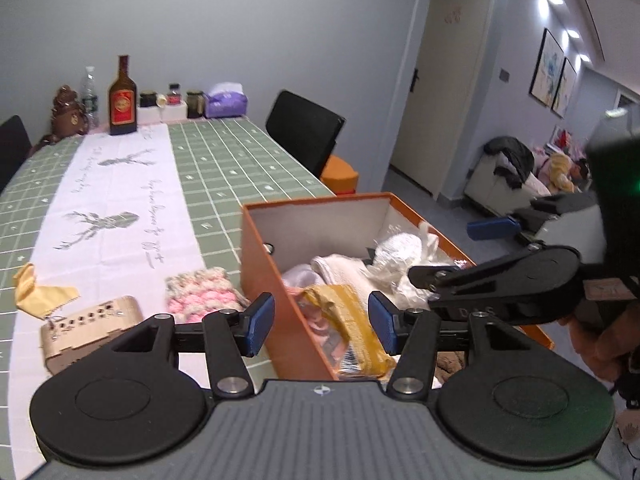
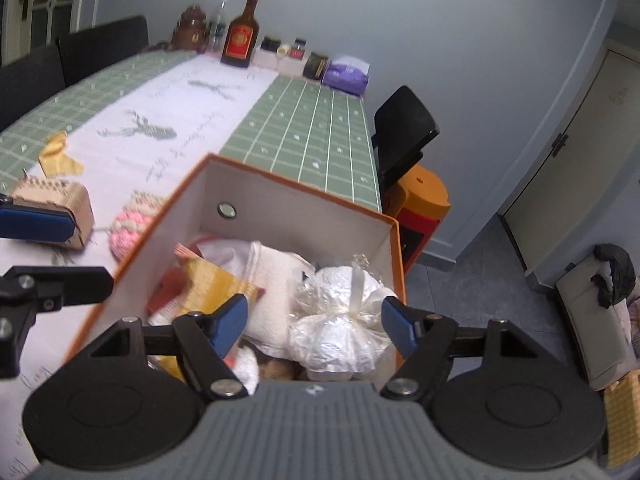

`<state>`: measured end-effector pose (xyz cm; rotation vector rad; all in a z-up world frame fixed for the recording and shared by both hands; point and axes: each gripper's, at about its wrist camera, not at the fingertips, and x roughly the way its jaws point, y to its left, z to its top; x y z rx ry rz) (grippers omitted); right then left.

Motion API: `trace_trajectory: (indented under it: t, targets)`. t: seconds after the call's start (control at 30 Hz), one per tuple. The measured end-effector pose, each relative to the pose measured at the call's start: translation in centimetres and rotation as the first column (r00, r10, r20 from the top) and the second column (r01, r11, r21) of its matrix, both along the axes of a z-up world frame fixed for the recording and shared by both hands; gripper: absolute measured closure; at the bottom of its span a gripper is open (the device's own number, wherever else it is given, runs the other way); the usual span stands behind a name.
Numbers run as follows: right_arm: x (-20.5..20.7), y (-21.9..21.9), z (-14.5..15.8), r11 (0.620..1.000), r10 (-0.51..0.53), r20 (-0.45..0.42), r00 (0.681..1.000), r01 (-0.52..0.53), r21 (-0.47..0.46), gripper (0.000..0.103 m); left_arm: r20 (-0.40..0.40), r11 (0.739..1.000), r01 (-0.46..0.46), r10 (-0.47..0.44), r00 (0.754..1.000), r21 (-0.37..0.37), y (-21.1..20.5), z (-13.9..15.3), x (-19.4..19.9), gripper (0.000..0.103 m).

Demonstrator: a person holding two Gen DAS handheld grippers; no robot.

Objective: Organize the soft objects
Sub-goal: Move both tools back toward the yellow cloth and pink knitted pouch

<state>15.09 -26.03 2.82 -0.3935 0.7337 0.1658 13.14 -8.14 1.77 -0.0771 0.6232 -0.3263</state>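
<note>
An orange box stands at the table's near right corner. Inside lie a yellow cloth, a white towel and a plastic-wrapped white bundle. My left gripper hovers open over the box's left wall with nothing in it. My right gripper hangs open above the bundle, its pads clear of it. A pink-and-cream knitted piece lies on the table just left of the box. A second yellow cloth lies further left.
A small wooden box sits by the knitted piece. A brown bottle, jars and a purple tissue pack line the far end. A black chair and an orange stool stand right of the table.
</note>
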Motion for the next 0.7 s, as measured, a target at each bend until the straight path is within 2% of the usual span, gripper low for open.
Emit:
trace_trajectory:
  t: [0.13, 0.33, 0.7]
  targets:
    - [-2.5, 1.7, -0.2, 0.996, 0.037, 0.010, 0.999, -0.037, 0.082, 0.030, 0.046, 0.999, -0.049, 0.049, 0.998, -0.011, 2.1, 0.2, -1.2, 0.040]
    - [-5.5, 5.1, -1.1, 0.987, 0.087, 0.047, 0.995, -0.093, 0.132, 0.030, 0.101, 0.995, -0.100, 0.098, 0.990, 0.017, 4.9, 0.4, -3.2, 0.040]
    - [-8.4, 10.2, -2.4, 0.960, 0.117, 0.088, 0.989, -0.135, 0.246, 0.030, 0.119, 0.976, -0.215, 0.211, 0.970, 0.024, 9.8, -0.7, -5.8, 0.040]
